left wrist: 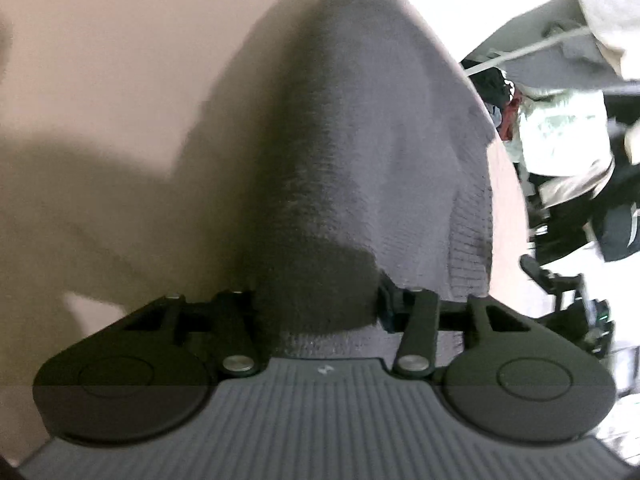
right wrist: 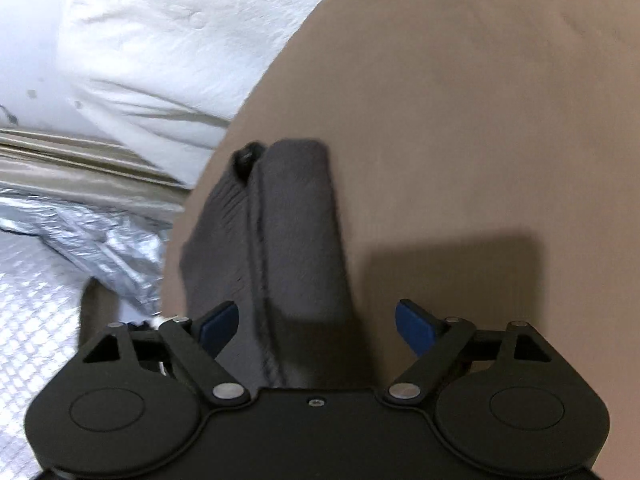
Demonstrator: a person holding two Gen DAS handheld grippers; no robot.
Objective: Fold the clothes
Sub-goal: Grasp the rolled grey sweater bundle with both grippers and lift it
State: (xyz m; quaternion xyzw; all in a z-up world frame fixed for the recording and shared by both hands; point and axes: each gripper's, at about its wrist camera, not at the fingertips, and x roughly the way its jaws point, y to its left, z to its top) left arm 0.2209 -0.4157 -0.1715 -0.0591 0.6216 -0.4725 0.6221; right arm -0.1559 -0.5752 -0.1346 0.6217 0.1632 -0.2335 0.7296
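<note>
Two grippers work one dark grey knitted garment (left wrist: 360, 152) on the beige tabletop (left wrist: 120, 80): left gripper (left wrist: 316, 304) clamps its fold, right gripper (right wrist: 316, 320) gapes wide above it.

no legible text, small pale mark on left tool (left wrist: 316, 312) body, unreadable

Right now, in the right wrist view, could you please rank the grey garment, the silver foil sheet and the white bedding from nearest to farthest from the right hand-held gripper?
1. Grey garment: between the open fingers of the right hand-held gripper.
2. Silver foil sheet: left, off the table.
3. White bedding: upper left, farthest.
</note>
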